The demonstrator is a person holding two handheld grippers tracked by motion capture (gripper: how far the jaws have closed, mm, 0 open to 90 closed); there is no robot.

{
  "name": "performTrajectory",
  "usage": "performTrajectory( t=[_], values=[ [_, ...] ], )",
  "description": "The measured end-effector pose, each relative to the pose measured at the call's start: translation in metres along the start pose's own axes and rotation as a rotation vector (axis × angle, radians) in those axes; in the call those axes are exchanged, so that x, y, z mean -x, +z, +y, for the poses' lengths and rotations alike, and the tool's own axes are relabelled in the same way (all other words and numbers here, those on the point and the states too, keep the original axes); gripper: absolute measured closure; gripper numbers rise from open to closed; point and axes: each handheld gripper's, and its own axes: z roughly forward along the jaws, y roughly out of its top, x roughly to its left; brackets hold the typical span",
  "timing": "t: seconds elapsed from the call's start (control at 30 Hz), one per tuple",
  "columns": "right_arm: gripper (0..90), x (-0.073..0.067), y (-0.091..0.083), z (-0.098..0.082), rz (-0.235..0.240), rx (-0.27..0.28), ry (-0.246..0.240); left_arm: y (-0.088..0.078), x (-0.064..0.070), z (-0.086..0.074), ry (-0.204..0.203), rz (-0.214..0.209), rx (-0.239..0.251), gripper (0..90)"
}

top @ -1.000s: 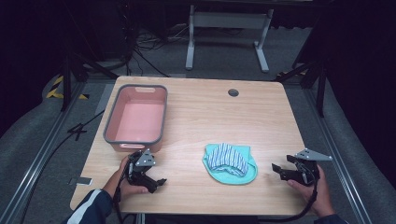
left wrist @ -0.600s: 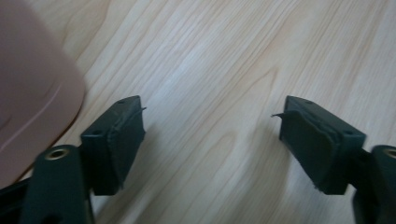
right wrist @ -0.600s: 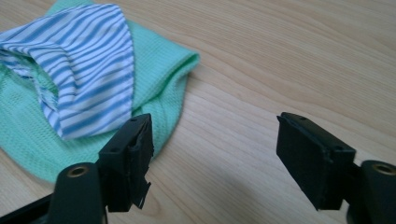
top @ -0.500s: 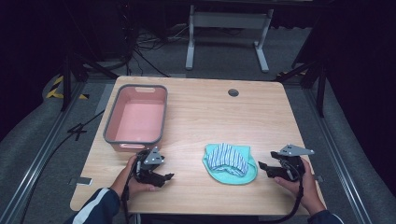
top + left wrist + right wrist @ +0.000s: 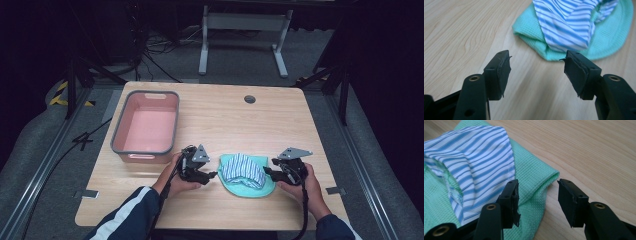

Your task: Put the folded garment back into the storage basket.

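Fingers [image 5: 499, 72] of my left gripper [image 5: 535, 72] stand apart and have just been closing, with bare bench [image 5: 461, 32] between them; the green waffle cloth [image 5: 614, 37] lies just beyond their tips, a blue-striped cloth [image 5: 566, 22] folded on top of it. On my right gripper [image 5: 537, 202] the fingers [image 5: 510, 200] are also apart and have just been closing, straddling the green cloth's folded corner without pressing it. Farther off past the left fingers sits a pink bin [image 5: 146, 127].

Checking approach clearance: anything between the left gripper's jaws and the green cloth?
Nothing. In the left gripper view, bare wooden table separates the left gripper from the green cloth; the striped cloth lies on top.
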Motion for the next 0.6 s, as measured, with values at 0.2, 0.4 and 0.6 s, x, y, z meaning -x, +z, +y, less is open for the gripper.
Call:
performTrajectory(
  t=[0.2,0.4,0.6],
  values=[
    [53.4,-0.002,0.009,0.002,0.003,-0.018,0.010,0.020,-0.006,0.008,-0.031,0.024,0.003,41.0],
    [52.4,0.002,0.015,0.002,0.007,-0.035,0.032,0.034,-0.011,0.017,-0.066,0.027,-0.002,42.9],
    [48.6,0.004,0.019,-0.001,0.024,-0.047,0.052,0.041,-0.012,0.018,-0.089,0.028,-0.005,38.7]
  ],
)
